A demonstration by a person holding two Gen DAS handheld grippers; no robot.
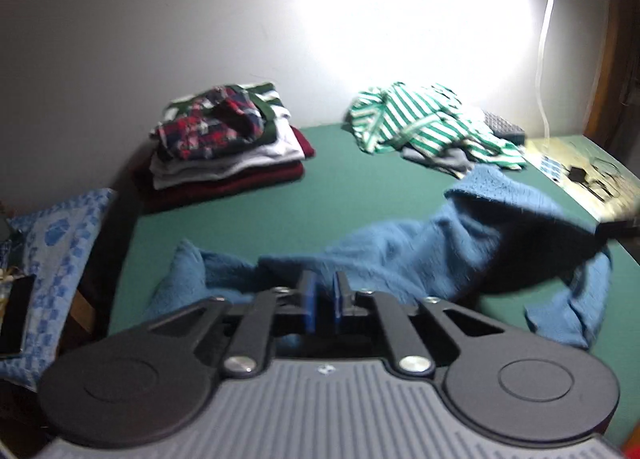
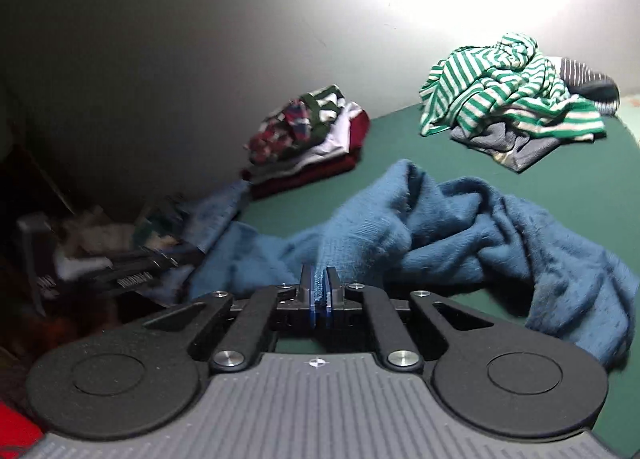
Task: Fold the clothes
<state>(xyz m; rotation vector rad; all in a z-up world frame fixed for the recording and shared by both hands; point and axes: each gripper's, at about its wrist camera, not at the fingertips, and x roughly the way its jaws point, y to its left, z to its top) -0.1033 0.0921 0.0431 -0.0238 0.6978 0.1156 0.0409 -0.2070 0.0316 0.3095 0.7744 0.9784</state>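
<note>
My right tongs point(image 2: 319, 291) are closed on a ribbed edge of the blue fuzzy knitted garment point(image 2: 460, 227); I see the fabric pinched between the two blue pads. My left tongs point(image 1: 323, 295) stand narrow, with a small gap between the pads. The blue cloth lies directly at their tips, but the picture is blurred there and I cannot tell if they really hold it. The garment itself is crumpled on the green worktop point(image 1: 240, 215), stretched roughly from left to right in front of both tongs, with its bigger heap toward the right side, so the right hand is nearer to the bulk and the left hand is at the thinner end. I judge that the next move depends on this long axis: pulling the two ends apart along it should spread the garment flat before any fold. Behind it, well apart, stands the stack of folded clothes with a plaid piece on top point(image 1: 228, 139), and the unfolded green-and-white striped shirt point(image 2: 508, 91) waits on its own pile.
</note>
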